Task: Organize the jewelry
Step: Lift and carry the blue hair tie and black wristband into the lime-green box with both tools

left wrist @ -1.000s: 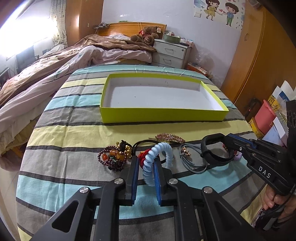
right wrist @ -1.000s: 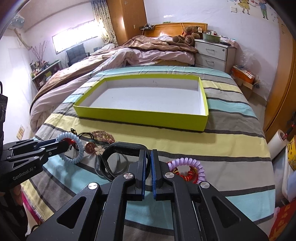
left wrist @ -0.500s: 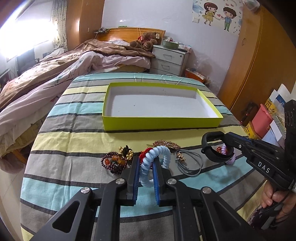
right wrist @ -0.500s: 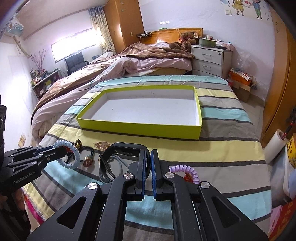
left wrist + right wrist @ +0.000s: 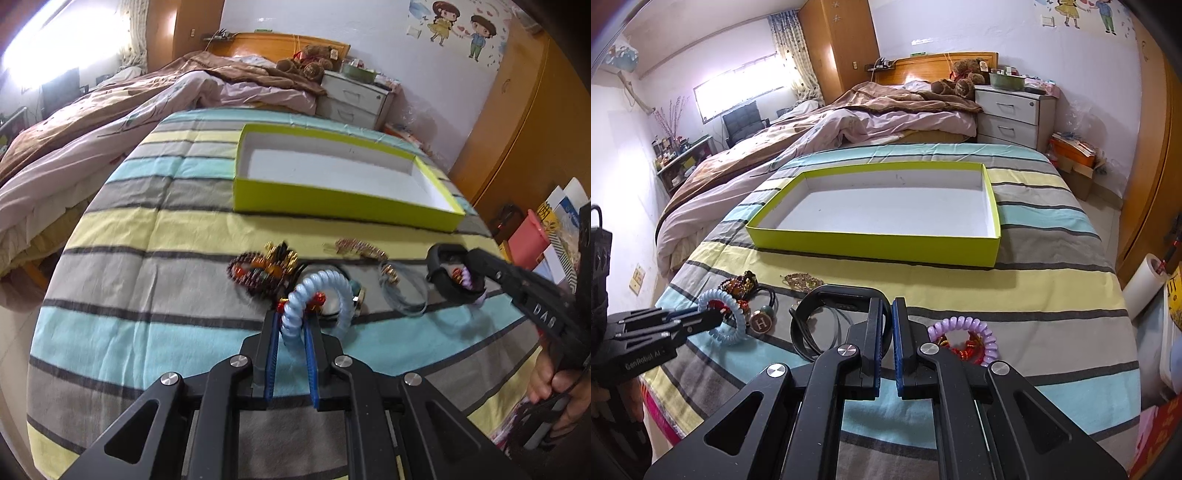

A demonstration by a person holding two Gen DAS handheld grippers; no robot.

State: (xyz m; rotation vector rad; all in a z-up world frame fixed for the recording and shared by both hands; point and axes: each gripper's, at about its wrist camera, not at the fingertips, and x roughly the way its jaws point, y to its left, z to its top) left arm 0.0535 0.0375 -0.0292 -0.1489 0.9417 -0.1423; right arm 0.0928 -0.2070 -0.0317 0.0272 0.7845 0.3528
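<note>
My left gripper (image 5: 290, 317) is shut on a pale blue spiral hair tie (image 5: 325, 284) and holds it above the striped bedspread. It also shows in the right wrist view (image 5: 720, 321). My right gripper (image 5: 891, 306) is shut on a black band (image 5: 827, 295), lifted off the cloth; the band also shows in the left wrist view (image 5: 443, 275). An open yellow-green box (image 5: 332, 201) with a white inside lies further back (image 5: 871, 245). Below lie a dark red bead bracelet (image 5: 251, 271), a brown hair clip (image 5: 358, 247), a grey cord (image 5: 402, 295) and a purple spiral tie (image 5: 964, 326).
A round "H" charm (image 5: 761, 323) lies by the blue tie. The striped surface ends at the right, with a pink bin (image 5: 524, 240) and boxes beyond. A bed with rumpled covers (image 5: 849, 122) and a white nightstand (image 5: 1012, 114) stand behind.
Both grippers rose higher above the bedspread with their items held. The left view swung left, so the box now sits to the right of centre.
</note>
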